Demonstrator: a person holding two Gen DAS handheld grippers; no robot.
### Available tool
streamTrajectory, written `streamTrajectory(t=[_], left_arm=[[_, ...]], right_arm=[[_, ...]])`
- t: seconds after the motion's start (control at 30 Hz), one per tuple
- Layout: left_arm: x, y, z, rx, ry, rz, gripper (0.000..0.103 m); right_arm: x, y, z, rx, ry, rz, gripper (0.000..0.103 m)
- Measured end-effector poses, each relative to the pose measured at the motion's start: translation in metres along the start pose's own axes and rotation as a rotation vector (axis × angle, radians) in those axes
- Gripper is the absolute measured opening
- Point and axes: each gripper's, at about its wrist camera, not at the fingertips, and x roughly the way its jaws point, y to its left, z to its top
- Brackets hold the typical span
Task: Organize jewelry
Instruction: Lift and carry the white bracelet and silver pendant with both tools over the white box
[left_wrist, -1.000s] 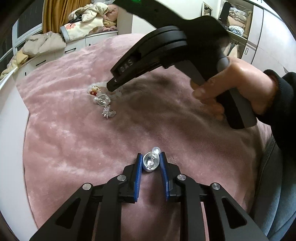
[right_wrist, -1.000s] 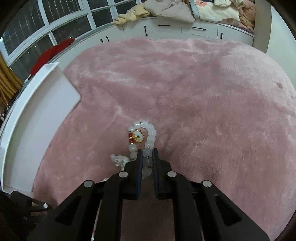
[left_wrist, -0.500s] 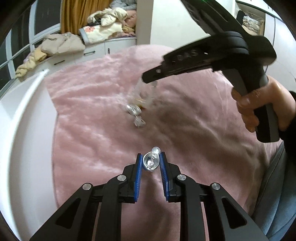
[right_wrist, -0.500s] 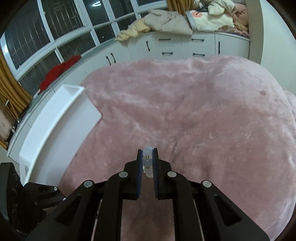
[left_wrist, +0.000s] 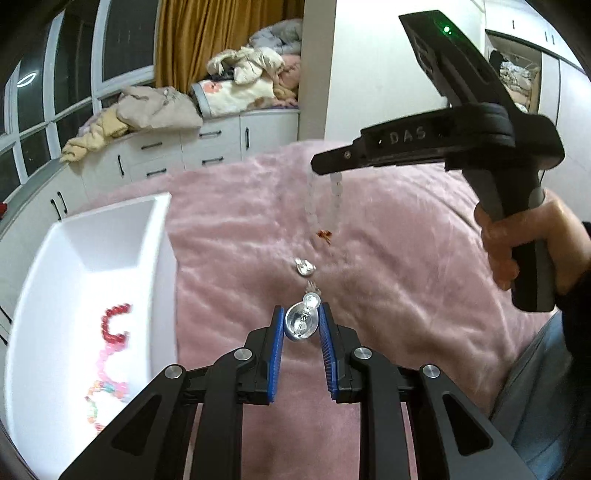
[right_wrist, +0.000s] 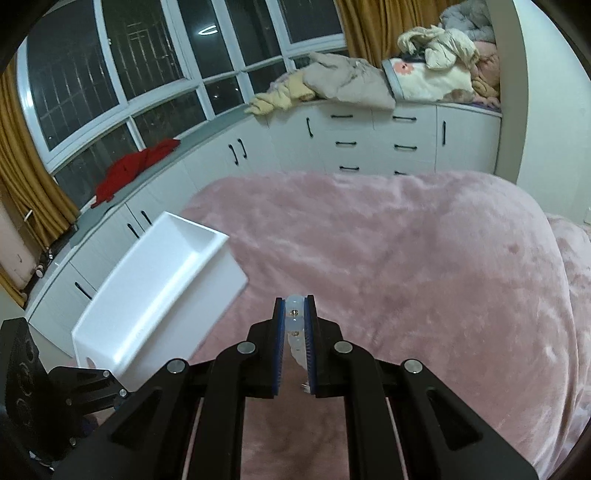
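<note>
My left gripper (left_wrist: 302, 320) is shut on a silver pendant (left_wrist: 301, 323), held above the pink blanket. My right gripper (right_wrist: 294, 314) is shut on a white bead bracelet (right_wrist: 294, 321). In the left wrist view the right gripper (left_wrist: 321, 168) is raised over the bed and the white bead bracelet (left_wrist: 334, 201) hangs from its tip with a red charm at the bottom. A silver piece (left_wrist: 304, 266) lies on the blanket beneath it. A white tray (left_wrist: 92, 236) at the left holds a red bead bracelet (left_wrist: 114, 326) and a pastel one (left_wrist: 105, 391).
The pink plush blanket (right_wrist: 406, 258) covers the bed. The white tray (right_wrist: 162, 291) sits at its left edge. White drawers (right_wrist: 369, 144) with piled clothes stand behind. A hand (left_wrist: 532, 243) holds the right gripper.
My right gripper has lifted the white bead bracelet off the blanket and now holds it hanging in the air. My left gripper, still holding the pendant, has turned toward the tray.
</note>
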Motion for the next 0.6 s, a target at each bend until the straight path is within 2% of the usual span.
streamTrajectory(t=[0.2, 0.3, 0.5, 0.6], left_arm=[[-0.034, 0.025, 0.01, -0.043, -0.04, 0.042, 0.024], [-0.05, 0.049, 0.011, -0.101, -0.051, 0.073, 0.024], [-0.07, 0.096, 0.007, -0.182, -0.031, 0.16, 0.024], [-0.074, 0.118, 0.0, -0.212, -0.002, 0.159, 0.024]], right_arm=[[-0.006, 0.039, 0.026, -0.03, -0.02, 0.073, 0.011], [-0.006, 0.066, 0.041, -0.068, -0.03, 0.101, 0.011], [0.01, 0.119, 0.067, -0.148, -0.026, 0.141, 0.011], [0.023, 0.143, 0.077, -0.177, -0.016, 0.157, 0.011]])
